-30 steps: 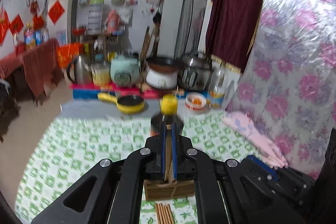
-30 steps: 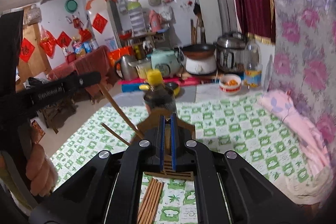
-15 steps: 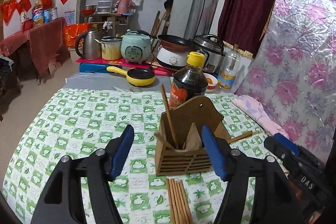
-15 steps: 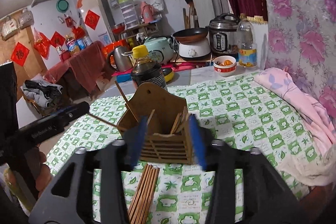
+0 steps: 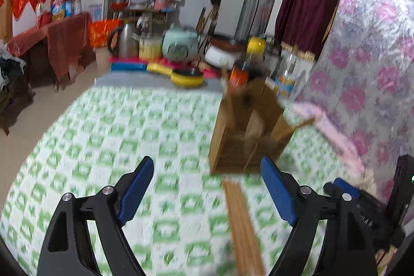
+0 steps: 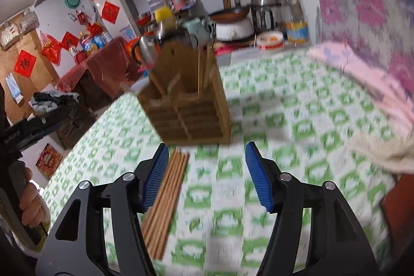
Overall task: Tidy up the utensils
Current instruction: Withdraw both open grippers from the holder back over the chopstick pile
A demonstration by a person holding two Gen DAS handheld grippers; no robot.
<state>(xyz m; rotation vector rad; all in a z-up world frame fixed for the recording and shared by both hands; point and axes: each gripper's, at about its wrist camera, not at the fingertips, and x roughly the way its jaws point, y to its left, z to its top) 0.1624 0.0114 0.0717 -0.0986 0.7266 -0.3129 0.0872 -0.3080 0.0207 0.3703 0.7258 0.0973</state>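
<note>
A wooden utensil holder (image 5: pixel 245 131) (image 6: pixel 189 100) stands on the green-checked tablecloth (image 5: pixel 129 136) with a few chopsticks sticking out of it. A bundle of loose wooden chopsticks (image 5: pixel 243 226) (image 6: pixel 165 201) lies flat in front of it. My left gripper (image 5: pixel 207 188) hangs over the cloth, its jaws opening and nothing between them; the bundle lies below, near its right finger. My right gripper (image 6: pixel 204 175) also has its jaws opening and holds nothing; the bundle lies under its left finger (image 6: pixel 155 177). Both views are blurred.
A dark sauce bottle with a yellow cap (image 5: pixel 248 61) stands behind the holder. A pink cloth (image 6: pixel 362 74) lies along the right edge by the floral wall. Pots, a kettle and a yellow pan (image 5: pixel 186 76) crowd the far end. A hand (image 6: pixel 31 203) holds the other gripper's handle.
Both grippers went from shut to wide apart and dropped lower toward the table. The holder has shifted right in the left view and left in the right view.
</note>
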